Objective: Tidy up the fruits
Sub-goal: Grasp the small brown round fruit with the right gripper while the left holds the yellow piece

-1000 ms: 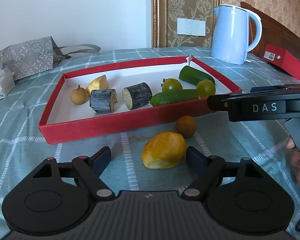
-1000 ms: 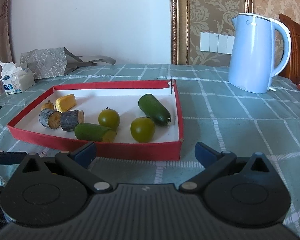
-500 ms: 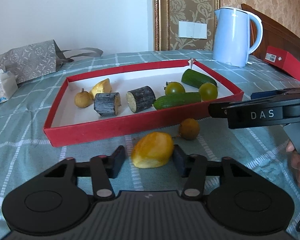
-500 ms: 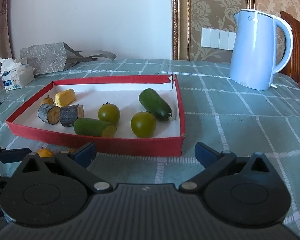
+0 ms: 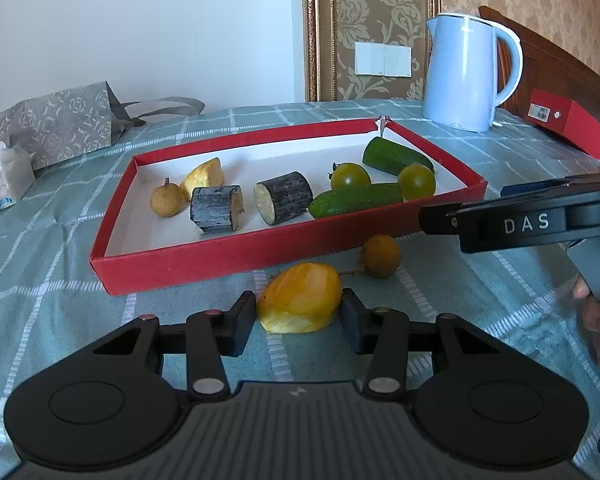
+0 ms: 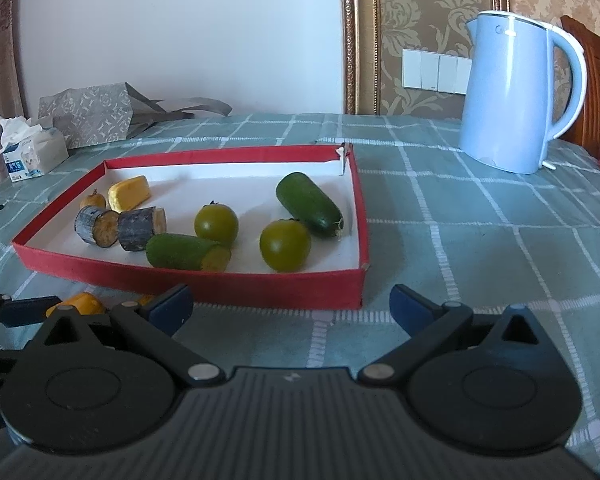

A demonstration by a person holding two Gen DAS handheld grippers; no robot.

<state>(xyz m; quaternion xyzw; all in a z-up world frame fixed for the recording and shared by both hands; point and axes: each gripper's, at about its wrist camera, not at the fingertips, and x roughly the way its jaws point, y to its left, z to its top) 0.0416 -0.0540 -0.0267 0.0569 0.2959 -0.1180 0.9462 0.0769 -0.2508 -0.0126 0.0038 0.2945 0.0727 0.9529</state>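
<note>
Left wrist: checked green tablecloth [image 5: 440, 292], left hand-held gripper [image 5: 298, 316] clenched on yellow fruit [image 5: 300, 303]

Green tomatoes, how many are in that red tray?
2. One green tomato sits mid-tray, just behind the cut cucumber piece. The other green tomato lies nearer the tray's front right, touching the whole cucumber. None seem hidden.
</note>
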